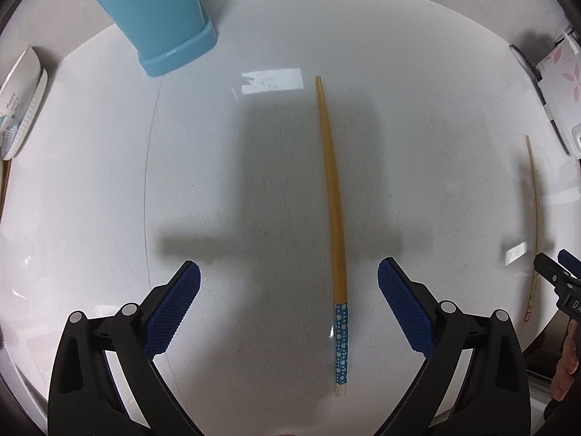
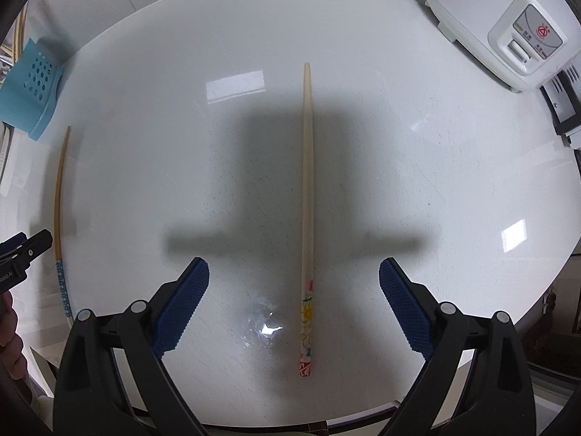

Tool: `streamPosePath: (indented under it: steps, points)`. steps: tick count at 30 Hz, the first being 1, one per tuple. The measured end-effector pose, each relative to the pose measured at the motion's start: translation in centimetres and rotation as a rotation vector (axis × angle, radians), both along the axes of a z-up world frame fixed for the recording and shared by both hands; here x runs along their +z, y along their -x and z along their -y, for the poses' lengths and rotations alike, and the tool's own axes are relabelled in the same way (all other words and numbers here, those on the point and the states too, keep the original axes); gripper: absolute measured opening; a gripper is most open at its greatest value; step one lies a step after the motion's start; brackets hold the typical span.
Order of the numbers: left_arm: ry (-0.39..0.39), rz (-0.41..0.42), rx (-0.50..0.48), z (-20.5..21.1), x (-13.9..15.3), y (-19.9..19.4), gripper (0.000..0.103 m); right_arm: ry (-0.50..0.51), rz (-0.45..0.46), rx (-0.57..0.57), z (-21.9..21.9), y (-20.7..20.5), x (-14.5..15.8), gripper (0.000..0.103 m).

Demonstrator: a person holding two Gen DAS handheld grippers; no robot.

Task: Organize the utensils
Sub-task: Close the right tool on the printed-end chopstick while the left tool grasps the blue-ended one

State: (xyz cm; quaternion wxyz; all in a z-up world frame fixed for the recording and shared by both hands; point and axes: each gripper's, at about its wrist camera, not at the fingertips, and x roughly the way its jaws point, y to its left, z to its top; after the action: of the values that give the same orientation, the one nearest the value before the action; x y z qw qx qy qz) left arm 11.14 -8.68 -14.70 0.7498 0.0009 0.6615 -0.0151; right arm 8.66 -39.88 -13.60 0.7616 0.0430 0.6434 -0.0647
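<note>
Chopsticks lie lengthwise between wide-open, empty jaws: amber blue-dotted wooden chopstick (image 1: 336, 225) under left gripper (image 1: 289, 305), pale floral-ended chopstick (image 2: 308, 218) under right gripper (image 2: 294, 305), both tips pointing away, the blue perforated plastic holder (image 1: 152, 14) beyond to the left.

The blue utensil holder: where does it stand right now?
The blue utensil holder stands far left on the white table, beyond the blue-dotted chopstick; the right wrist view shows it at the left edge.
</note>
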Motion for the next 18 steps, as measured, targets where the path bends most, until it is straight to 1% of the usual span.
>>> streamPosePath:
  steps: [1, 5, 6, 7, 8, 10, 11, 12, 13, 14, 15, 17, 18]
  points:
    - [-0.002, -0.007, -0.006, 0.2, -0.2, 0.1, 0.092, 0.001, -0.005, -0.001, 0.0, 0.0, 0.0, 0.084]
    - [-0.014, -0.023, -0.017, 0.8, -0.6, 0.2, 0.087, 0.003, -0.013, -0.002, 0.2, 0.0, 0.0, 0.075]
    - [-0.013, -0.028, -0.020, 0.9, -0.7, 0.3, 0.086, 0.008, -0.022, -0.002, 0.2, 0.0, -0.1, 0.070]
    - [-0.015, -0.033, -0.023, 1.1, -0.8, 0.4, 0.083, 0.008, -0.031, 0.000, 0.2, 0.0, -0.2, 0.066]
    - [-0.017, -0.038, -0.027, 1.3, -0.9, 0.5, 0.079, 0.007, -0.037, 0.003, 0.2, 0.0, -0.3, 0.064]
    - [-0.023, -0.052, -0.030, 1.5, -1.2, 0.6, 0.072, 0.009, -0.051, 0.010, 0.1, 0.0, -0.5, 0.052]
    - [-0.023, -0.061, -0.033, 1.6, -1.3, 0.7, 0.069, 0.009, -0.058, 0.014, 0.2, -0.1, -0.6, 0.050]
    - [-0.018, -0.066, -0.036, 1.7, -1.4, 0.8, 0.068, 0.007, -0.068, 0.017, 0.2, -0.1, -0.8, 0.043]
    - [-0.019, -0.069, -0.036, 1.7, -1.3, 0.8, 0.065, 0.005, -0.073, 0.019, 0.5, -0.2, -0.9, 0.034]
    - [-0.020, -0.071, -0.036, 1.9, -1.3, 0.7, 0.059, 0.001, -0.077, 0.022, 0.5, -0.3, -1.0, 0.030]
    - [-0.021, -0.074, -0.039, 2.0, -1.2, 0.7, 0.055, -0.002, -0.083, 0.024, 0.5, -0.3, -1.0, 0.024]
    - [-0.024, -0.082, -0.049, 2.4, -1.1, 0.6, 0.040, -0.002, -0.088, 0.026, 0.4, -0.3, -1.0, 0.023]
    - [-0.025, -0.089, -0.054, 2.4, -1.1, 0.5, 0.035, 0.001, -0.091, 0.030, 0.3, -0.4, -1.0, 0.022]
